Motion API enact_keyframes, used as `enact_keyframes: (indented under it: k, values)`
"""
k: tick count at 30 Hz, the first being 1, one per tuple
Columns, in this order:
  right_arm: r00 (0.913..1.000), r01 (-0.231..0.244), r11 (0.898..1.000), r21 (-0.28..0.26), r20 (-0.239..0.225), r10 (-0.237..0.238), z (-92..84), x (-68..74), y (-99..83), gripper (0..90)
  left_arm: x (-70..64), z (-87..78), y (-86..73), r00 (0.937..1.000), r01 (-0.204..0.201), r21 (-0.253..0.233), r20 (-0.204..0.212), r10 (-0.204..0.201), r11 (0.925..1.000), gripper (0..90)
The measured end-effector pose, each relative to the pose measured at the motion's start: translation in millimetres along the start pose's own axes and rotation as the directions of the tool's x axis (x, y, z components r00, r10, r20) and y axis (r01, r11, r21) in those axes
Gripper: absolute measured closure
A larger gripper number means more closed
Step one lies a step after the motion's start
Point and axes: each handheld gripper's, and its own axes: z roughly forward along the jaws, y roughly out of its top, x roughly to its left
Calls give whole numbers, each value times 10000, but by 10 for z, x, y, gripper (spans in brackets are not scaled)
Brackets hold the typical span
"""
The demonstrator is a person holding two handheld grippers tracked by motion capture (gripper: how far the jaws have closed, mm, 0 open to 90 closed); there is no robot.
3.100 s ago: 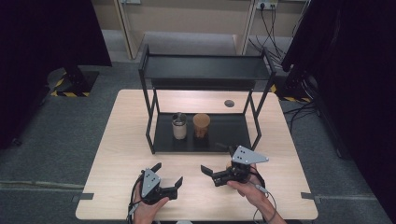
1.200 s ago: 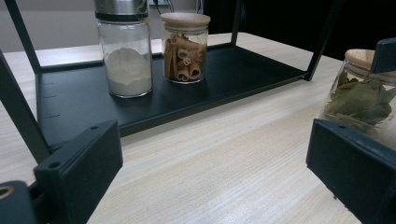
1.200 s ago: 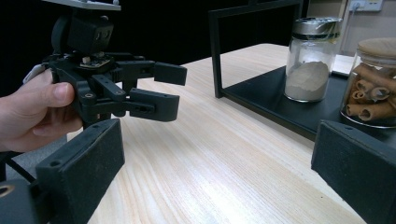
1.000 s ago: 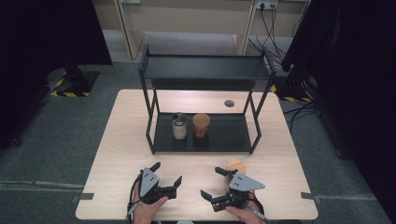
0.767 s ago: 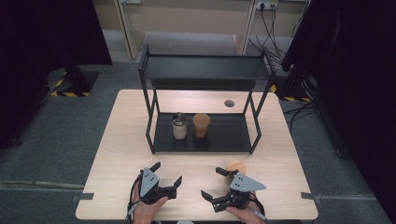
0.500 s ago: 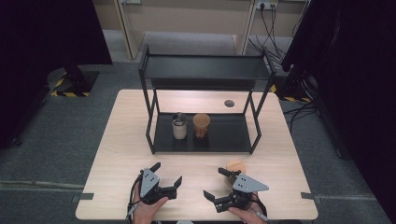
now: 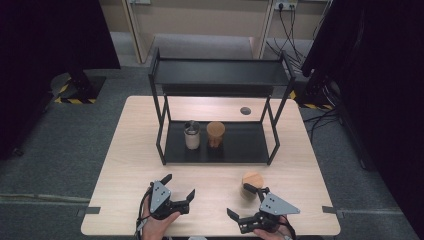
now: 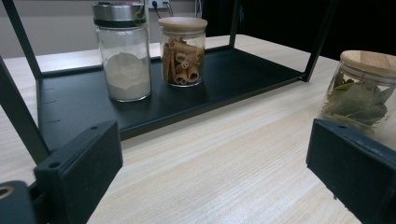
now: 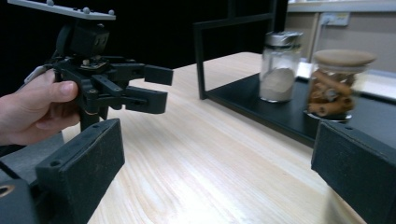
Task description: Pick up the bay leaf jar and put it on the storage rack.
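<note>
Jar: the bay-leaf jar [image 7: 251,184] stands upright, lid up, just in front of the rack [image 7: 218,150].
Right gripper [image 7: 245,207]: yours, spread, empty, apparently just beside the jar.
Left gripper [image 7: 178,188]: spread, aimed toward the rack.

On the bench [image 7: 130,165] stands a rack [image 7: 220,75]; on its lower shelf [image 7: 245,145] the powder jar [image 7: 192,135] sits left of the cinnamon jar [image 7: 215,133]. The leaf jar [image 7: 251,184] stands before the rack, toward the right.

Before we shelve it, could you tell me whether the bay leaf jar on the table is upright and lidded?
Yes. The bay leaf jar stands upright on the table, its wooden lid seated on top.
</note>
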Motion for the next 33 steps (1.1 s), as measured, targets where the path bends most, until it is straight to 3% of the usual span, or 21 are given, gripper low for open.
enact_keyframes:
  k: [13,22,33]
  values:
    - [9913,0,10000,-97,1314,13,-219,-3,-39,28,-5,6,-3,10000,-30,57,14,30,10000,29]
    - [9753,108,9993,345,2200,-181,-167,14,-65,28,-4,7,-3,10000,-52,53,27,52,10000,29]
    - [9667,-305,9966,760,2557,101,-48,-113,-38,29,-3,15,-2,10000,-57,82,43,56,10000,29]
